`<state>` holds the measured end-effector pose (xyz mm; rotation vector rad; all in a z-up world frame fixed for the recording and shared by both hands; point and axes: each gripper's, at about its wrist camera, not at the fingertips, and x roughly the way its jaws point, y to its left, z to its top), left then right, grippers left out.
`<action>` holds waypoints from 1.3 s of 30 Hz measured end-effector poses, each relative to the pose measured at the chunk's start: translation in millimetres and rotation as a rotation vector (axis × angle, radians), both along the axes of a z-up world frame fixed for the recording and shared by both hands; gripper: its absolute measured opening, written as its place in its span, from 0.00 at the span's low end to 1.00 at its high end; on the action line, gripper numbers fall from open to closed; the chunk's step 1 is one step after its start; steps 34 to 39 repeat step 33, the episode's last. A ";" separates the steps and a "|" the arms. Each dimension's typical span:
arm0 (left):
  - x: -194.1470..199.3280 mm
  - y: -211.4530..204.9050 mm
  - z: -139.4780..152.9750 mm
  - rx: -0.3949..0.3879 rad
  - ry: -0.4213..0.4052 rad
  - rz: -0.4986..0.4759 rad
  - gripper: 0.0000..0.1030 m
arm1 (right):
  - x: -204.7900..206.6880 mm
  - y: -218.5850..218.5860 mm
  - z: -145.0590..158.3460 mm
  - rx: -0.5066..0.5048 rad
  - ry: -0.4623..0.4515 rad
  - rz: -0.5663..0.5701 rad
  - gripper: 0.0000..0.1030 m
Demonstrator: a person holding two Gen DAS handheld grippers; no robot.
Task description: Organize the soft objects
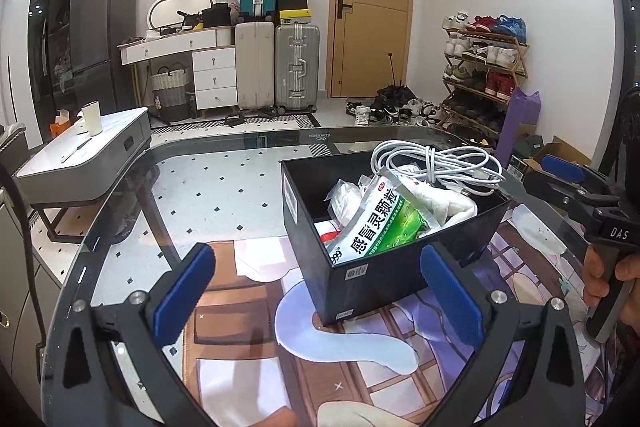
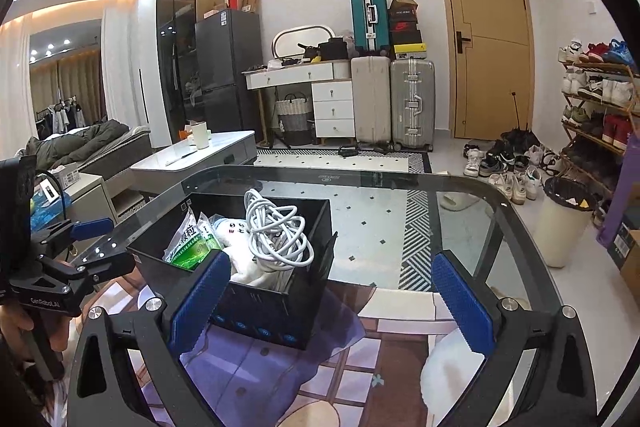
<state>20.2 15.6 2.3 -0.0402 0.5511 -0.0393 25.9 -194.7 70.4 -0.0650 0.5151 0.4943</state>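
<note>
A black open box (image 1: 372,275) (image 2: 272,311) stands on a glass table over a printed mat. It holds a green-and-white sachet (image 1: 380,223) (image 2: 188,247), a coiled white cable (image 1: 436,163) (image 2: 276,231), a white cloth (image 1: 444,203) (image 2: 244,259) and clear-wrapped packets (image 1: 344,199). My left gripper (image 1: 320,291) is open and empty, just before the box's near left corner. My right gripper (image 2: 328,303) is open and empty, its left finger (image 2: 200,303) in front of the box's near wall. The right gripper also shows at the right edge of the left wrist view (image 1: 560,183), beside the box.
The glass table's curved edge (image 1: 120,187) (image 2: 516,227) runs around the mat. A white low table (image 1: 84,151) (image 2: 200,159) with a cup stands beyond. Suitcases (image 1: 276,67), a shoe rack (image 1: 484,63) and a bin (image 2: 568,223) stand on the floor.
</note>
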 end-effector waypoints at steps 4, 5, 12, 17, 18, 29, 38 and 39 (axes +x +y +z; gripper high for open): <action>-1.9 -0.9 0.1 0.000 -0.013 0.000 1.00 | -2.5 1.9 -4.7 -0.011 0.003 0.005 0.99; -2.6 -0.7 0.1 -0.002 -0.016 -0.001 1.00 | -2.9 1.2 -4.4 -0.001 -0.002 0.005 0.99; -2.5 -0.7 -0.3 -0.003 -0.010 -0.001 1.00 | -4.7 1.8 -4.7 0.001 0.003 0.005 0.99; -4.3 1.0 -0.8 -0.014 -0.011 0.002 1.00 | -3.4 5.5 -4.5 -0.018 0.004 0.007 0.99; -4.6 1.2 -0.9 -0.015 -0.012 0.004 1.00 | -4.4 5.8 -4.2 -0.017 0.001 0.008 0.99; -4.6 0.9 -0.4 -0.014 -0.022 0.000 1.00 | -6.0 6.0 -4.4 -0.020 0.005 0.009 0.99; -6.8 0.5 0.2 -0.014 -0.031 0.005 1.00 | -4.2 7.9 -5.7 -0.029 0.010 0.015 0.99; -6.8 0.5 0.2 -0.014 -0.031 0.005 1.00 | -4.2 7.9 -5.7 -0.029 0.010 0.015 0.99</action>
